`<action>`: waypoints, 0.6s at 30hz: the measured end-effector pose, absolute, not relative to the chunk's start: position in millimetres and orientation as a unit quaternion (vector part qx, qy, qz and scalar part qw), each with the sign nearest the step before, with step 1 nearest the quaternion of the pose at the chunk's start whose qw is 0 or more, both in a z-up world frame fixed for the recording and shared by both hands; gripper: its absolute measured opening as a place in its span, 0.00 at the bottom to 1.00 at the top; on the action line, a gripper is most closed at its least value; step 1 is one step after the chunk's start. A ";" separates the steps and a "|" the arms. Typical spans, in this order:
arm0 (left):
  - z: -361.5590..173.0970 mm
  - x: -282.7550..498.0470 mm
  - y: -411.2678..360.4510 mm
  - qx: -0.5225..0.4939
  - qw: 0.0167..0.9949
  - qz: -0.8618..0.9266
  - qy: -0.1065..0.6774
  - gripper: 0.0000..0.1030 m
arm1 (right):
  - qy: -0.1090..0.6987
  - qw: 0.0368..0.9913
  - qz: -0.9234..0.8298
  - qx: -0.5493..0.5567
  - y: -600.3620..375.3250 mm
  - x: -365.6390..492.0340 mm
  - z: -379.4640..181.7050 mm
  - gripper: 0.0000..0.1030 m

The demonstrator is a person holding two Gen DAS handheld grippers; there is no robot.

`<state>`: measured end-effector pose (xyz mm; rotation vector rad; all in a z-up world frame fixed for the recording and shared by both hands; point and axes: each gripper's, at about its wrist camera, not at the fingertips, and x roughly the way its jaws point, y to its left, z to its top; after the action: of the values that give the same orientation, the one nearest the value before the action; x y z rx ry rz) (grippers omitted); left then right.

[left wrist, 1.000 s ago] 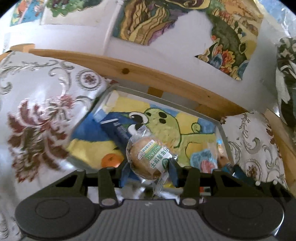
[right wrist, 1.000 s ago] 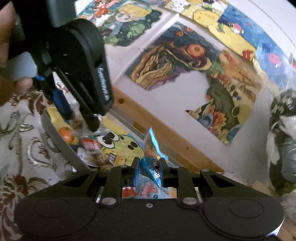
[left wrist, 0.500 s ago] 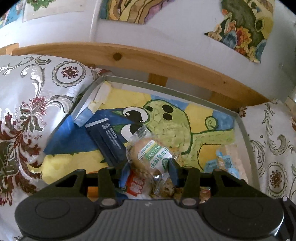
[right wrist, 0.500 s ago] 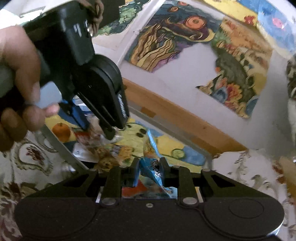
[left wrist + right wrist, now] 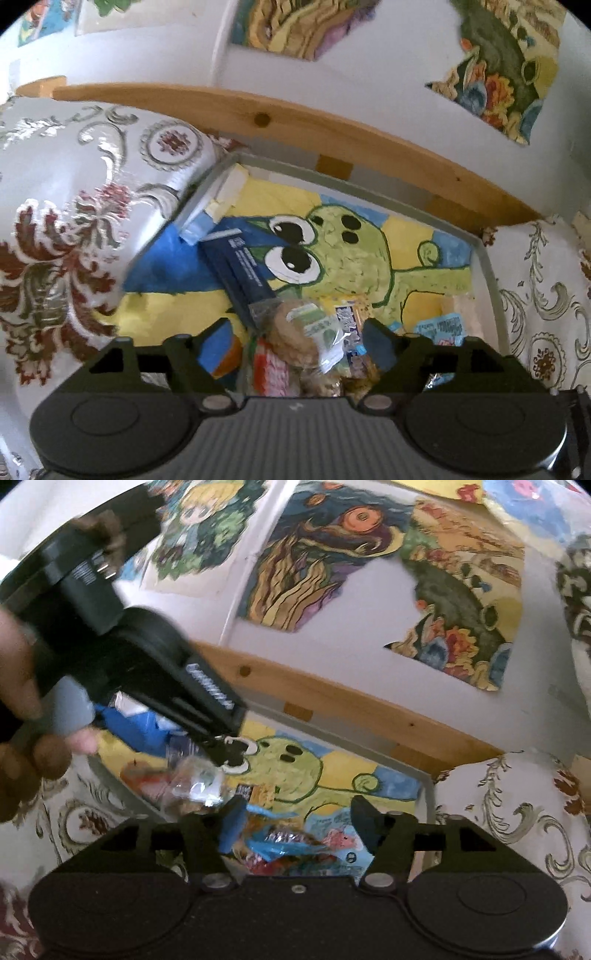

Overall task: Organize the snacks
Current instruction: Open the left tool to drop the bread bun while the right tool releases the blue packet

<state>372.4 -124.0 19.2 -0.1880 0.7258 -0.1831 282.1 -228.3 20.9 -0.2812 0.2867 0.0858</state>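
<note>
Snacks now lie released in the tray, seemingly; both hand-held grippers gape empty.

Right tool spread wide, blue snack packet below, seemingly released

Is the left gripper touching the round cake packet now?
Apart. The left wrist view shows the left gripper open wide, with gaps beside the round cake packet.

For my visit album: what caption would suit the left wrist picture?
Open left gripper above a wrapped bun lying among snacks in a frog-painted tray.
</note>
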 end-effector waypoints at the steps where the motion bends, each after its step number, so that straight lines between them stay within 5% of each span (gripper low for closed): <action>1: 21.2 368.9 -122.2 -0.090 0.929 -0.088 0.347 0.84 | 0.139 0.980 0.039 -0.134 -229.3 279.0 23.3 0.71; 6: 30.5 341.2 -106.8 -0.092 0.948 -0.069 0.297 0.99 | 0.114 0.986 0.022 -0.116 -233.9 259.2 38.3 0.80; 18: 42.8 270.2 -70.9 -0.124 0.964 -0.058 0.229 0.99 | 0.078 0.994 -0.001 -0.079 -239.1 194.9 65.4 0.95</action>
<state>270.2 -70.9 42.8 -0.2515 0.4629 -0.1175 194.9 -239.1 65.4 -0.1574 0.1564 -0.0021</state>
